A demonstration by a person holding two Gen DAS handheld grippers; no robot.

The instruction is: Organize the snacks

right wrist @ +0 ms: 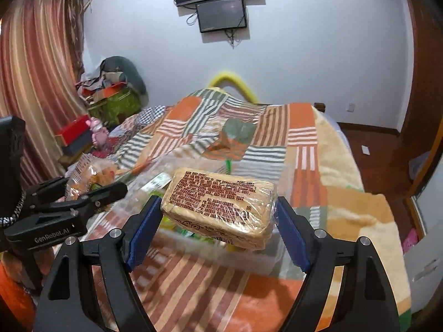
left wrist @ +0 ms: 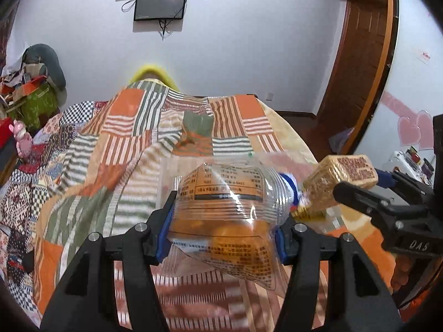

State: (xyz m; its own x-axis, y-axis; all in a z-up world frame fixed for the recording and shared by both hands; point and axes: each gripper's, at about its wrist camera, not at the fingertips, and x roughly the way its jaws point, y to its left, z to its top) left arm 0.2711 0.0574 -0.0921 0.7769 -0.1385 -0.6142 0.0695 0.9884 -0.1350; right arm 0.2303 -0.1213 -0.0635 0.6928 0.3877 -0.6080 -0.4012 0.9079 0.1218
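My left gripper (left wrist: 224,227) is shut on a clear bag of orange snacks (left wrist: 221,215) and holds it above the bed. My right gripper (right wrist: 218,221) is shut on a wrapped tan cake block (right wrist: 218,207) with dark red print, held in the air. In the left wrist view the cake block (left wrist: 343,179) and the right gripper (left wrist: 368,202) show at the right, close to the bag. In the right wrist view the left gripper (right wrist: 83,193) and its snack bag (right wrist: 88,177) show at the left. A clear container (right wrist: 249,260) with green items lies below, blurred.
A patchwork quilt (left wrist: 124,144) covers the bed. Clutter with a green box (right wrist: 116,105) and a pink toy (right wrist: 98,134) sits at the left. A striped curtain (right wrist: 36,83) hangs left. A wooden door (left wrist: 360,55) stands right. Two screens (right wrist: 221,13) hang on the wall.
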